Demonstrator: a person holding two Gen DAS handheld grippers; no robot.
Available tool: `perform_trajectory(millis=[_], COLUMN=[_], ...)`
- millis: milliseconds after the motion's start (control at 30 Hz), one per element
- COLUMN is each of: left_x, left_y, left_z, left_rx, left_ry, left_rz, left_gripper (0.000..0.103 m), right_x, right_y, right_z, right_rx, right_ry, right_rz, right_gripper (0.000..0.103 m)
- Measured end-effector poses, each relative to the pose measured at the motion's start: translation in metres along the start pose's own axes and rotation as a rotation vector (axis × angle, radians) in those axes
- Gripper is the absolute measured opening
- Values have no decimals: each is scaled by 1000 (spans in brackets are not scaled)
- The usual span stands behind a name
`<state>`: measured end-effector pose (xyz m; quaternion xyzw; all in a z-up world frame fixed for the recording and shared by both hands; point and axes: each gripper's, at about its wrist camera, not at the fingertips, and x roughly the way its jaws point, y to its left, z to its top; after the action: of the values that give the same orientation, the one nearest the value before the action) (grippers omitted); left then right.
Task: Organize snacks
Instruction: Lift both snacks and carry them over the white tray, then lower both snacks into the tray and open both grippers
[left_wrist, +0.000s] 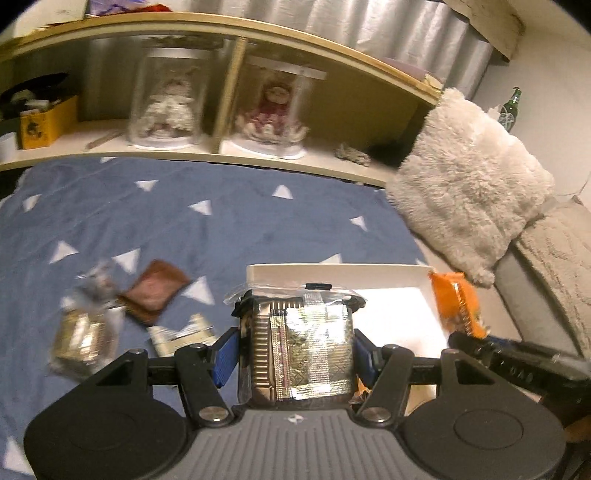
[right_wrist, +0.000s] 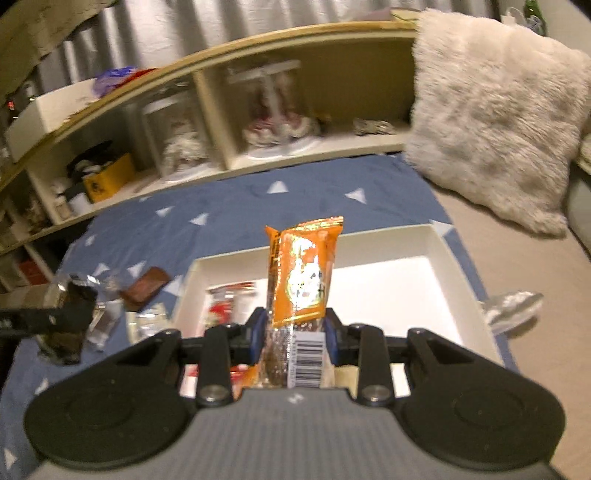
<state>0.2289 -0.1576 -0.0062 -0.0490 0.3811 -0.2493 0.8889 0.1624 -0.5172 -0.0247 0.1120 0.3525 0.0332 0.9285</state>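
On the bed (right_wrist: 229, 206), with its blue triangle-print sheet, I have the white box (right_wrist: 439, 254) lying open ahead of both cameras, the furry cushion (right_wrist: 491, 122) propped well behind it to the right. The box already holds at least one red-and-white packet (right_wrist: 225, 302) near its left wall. Left of the box, loose snacks still lie on the sheet: a brown wrapped square (left_wrist: 153, 293) and several foil packets (left_wrist: 83, 336), blurred here, so I can't count them reliably.

My left gripper (left_wrist: 295, 354) is clamped on a clear-wrapped silver-and-gold snack pack (left_wrist: 306, 347), held just at the near left edge of the box. My right gripper (right_wrist: 295, 332) is pinching the orange snack bar (right_wrist: 303, 273) by its lower end, so it stands upright over the box interior.

The risks, as I judge them: the bar is gripped low and its wrapper looks slick, so it could pivot or slip out sideways. The two grippers are close together, and releasing both at once could make them collide or drop the silver pack on the rim, not inside.
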Motion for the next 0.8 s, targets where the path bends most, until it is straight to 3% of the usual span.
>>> perform_trajectory(millis=[500, 800], left_x=[115, 169], left_y=[-51, -53], left_z=[19, 19], left_rx=[-69, -85], left_ry=[71, 131], left_rz=[-99, -72], left_gripper=[63, 63], right_x=[32, 69], right_y=[-62, -80], right_z=[1, 14], right_rx=[94, 67], right_ry=[-8, 20], right_rz=[-100, -80], right_gripper=[38, 38])
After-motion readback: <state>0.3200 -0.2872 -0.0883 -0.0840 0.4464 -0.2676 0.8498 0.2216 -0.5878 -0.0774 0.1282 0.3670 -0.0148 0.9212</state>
